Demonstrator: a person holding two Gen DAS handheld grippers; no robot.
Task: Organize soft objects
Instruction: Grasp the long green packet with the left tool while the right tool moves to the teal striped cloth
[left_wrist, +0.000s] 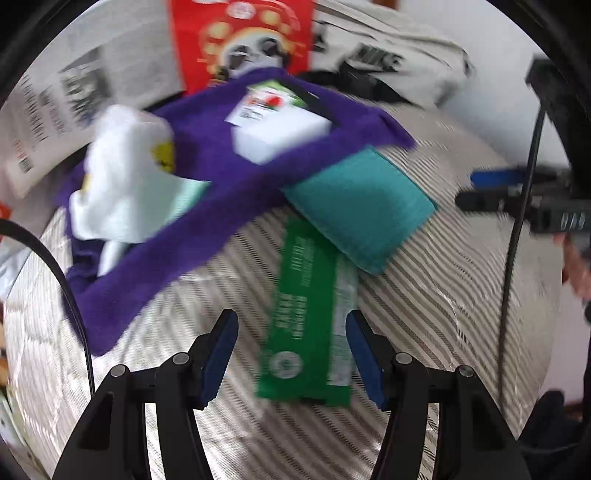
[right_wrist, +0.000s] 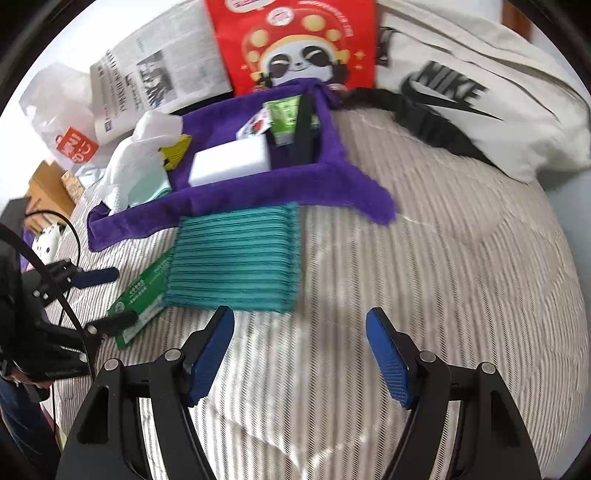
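Observation:
A purple cloth (left_wrist: 229, 206) (right_wrist: 258, 184) lies on the striped bed with a white sponge block (left_wrist: 280, 136) (right_wrist: 229, 162) and a white cloth bundle (left_wrist: 125, 177) (right_wrist: 144, 162) on it. A teal ribbed cloth (left_wrist: 362, 210) (right_wrist: 236, 258) lies in front, partly over a green packet (left_wrist: 306, 325) (right_wrist: 142, 295). My left gripper (left_wrist: 291, 354) is open, its jaws on either side of the packet's near end. My right gripper (right_wrist: 299, 354) is open and empty, just in front of the teal cloth. Each gripper shows in the other's view (left_wrist: 517, 199) (right_wrist: 99, 295).
A red panda bag (right_wrist: 295, 40), a newspaper (right_wrist: 162, 70) and a white Nike garment (right_wrist: 461, 92) with a black cloth (right_wrist: 424, 122) lie at the back. A white plastic bag (right_wrist: 62, 114) and cardboard boxes (right_wrist: 48, 184) are at left. Striped bedding (right_wrist: 424, 277) stretches to the right.

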